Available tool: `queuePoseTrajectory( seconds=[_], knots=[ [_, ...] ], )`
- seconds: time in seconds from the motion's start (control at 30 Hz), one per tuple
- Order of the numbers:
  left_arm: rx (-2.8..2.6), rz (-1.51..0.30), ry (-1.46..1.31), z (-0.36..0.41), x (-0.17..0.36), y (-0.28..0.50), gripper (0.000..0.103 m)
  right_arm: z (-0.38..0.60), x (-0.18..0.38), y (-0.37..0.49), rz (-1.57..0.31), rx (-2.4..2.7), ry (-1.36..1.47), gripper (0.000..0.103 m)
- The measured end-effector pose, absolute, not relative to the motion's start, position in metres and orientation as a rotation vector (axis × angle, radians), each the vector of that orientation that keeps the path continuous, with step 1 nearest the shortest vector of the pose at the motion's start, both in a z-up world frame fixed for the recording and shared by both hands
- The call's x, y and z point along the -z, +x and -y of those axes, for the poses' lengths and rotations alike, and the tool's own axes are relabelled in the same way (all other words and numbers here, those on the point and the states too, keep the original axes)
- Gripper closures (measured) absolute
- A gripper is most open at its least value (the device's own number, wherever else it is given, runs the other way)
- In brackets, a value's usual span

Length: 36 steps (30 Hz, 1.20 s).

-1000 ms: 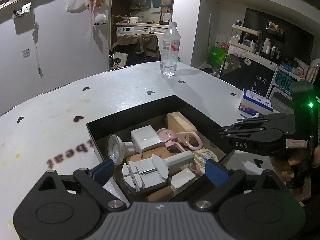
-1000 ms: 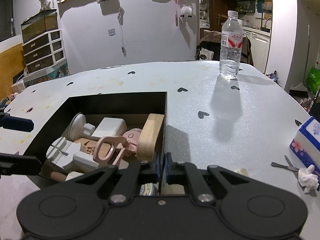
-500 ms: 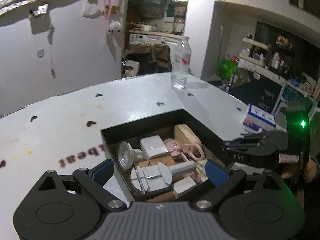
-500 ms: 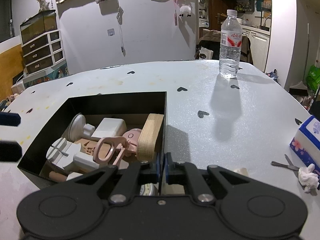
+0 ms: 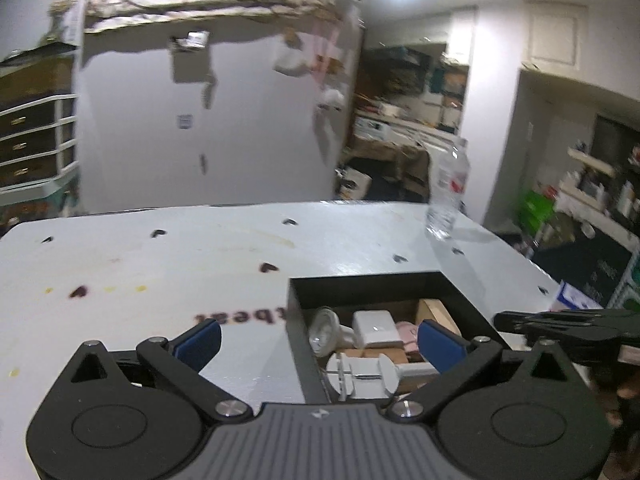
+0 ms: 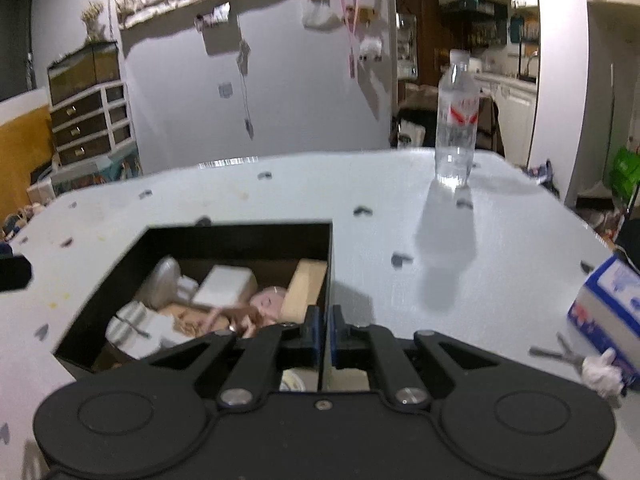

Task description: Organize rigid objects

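The left gripper (image 5: 318,338) has its jaws spread wide with nothing between them; the black box (image 5: 298,322) of small rigid items stands ahead, its near-left wall crossing the gap. The right gripper (image 6: 326,326) has its jaws pressed almost together on the box's right wall (image 6: 329,276), the open box lying ahead to their left. A water bottle (image 6: 456,120) stands far ahead, right of those jaws

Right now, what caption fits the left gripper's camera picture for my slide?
Open left gripper above a black box of small objects on a heart-dotted table.
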<state>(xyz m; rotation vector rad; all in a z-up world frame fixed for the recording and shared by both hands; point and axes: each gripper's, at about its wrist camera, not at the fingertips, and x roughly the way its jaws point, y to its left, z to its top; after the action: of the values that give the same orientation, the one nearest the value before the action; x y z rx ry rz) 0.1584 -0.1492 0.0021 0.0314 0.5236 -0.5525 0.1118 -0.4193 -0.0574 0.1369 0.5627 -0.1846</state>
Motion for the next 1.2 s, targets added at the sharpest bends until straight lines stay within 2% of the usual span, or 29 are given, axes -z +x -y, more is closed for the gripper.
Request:
queuePoseTrajectory(
  seconds=[0.2, 0.27, 0.4, 0.5, 0.57, 0.67, 0.83, 1.1, 1.17, 1.2],
  knots=[
    [0.49, -0.477, -0.006, 0.139, -0.004, 0.135, 0.0, 0.408, 0.026, 0.079, -0.461, 0.144, 0.115, 0.095],
    [0.469, -0.468, 0.004, 0.138, -0.004, 0.124, 0.0, 0.404, 0.019, 0.067, -0.436, 0.138, 0.108, 0.087],
    [0.445, -0.448, 0.027, 0.136, -0.002, 0.106, 0.0, 0.397, 0.014, 0.043, -0.403, 0.143, 0.105, 0.081],
    [0.441, -0.428, 0.043, 0.134, 0.0, 0.091, 0.0, 0.393, 0.016, 0.028, -0.398, 0.158, 0.115, 0.07],
    [0.434, -0.422, 0.046, 0.132, 0.001, 0.083, 0.0, 0.391, 0.018, 0.02, -0.394, 0.166, 0.12, 0.055],
    [0.431, -0.407, 0.044, 0.13, 0.001, 0.072, 0.0, 0.386, 0.022, 0.006, -0.387, 0.183, 0.118, 0.043],
    [0.424, -0.386, 0.043, 0.127, 0.006, 0.057, 0.0, 0.381, 0.029, -0.014, -0.362, 0.218, 0.107, 0.027],
    [0.4, -0.358, 0.037, 0.123, 0.009, 0.032, 0.0, 0.382, 0.032, -0.043, -0.316, 0.246, 0.097, 0.014],
    [0.391, -0.353, 0.041, 0.122, 0.01, 0.027, 0.0, 0.381, 0.032, -0.047, -0.303, 0.25, 0.091, 0.003],
    [0.388, -0.349, 0.044, 0.123, 0.011, 0.025, 0.0, 0.38, 0.032, -0.049, -0.297, 0.252, 0.087, 0.002]
  ],
)
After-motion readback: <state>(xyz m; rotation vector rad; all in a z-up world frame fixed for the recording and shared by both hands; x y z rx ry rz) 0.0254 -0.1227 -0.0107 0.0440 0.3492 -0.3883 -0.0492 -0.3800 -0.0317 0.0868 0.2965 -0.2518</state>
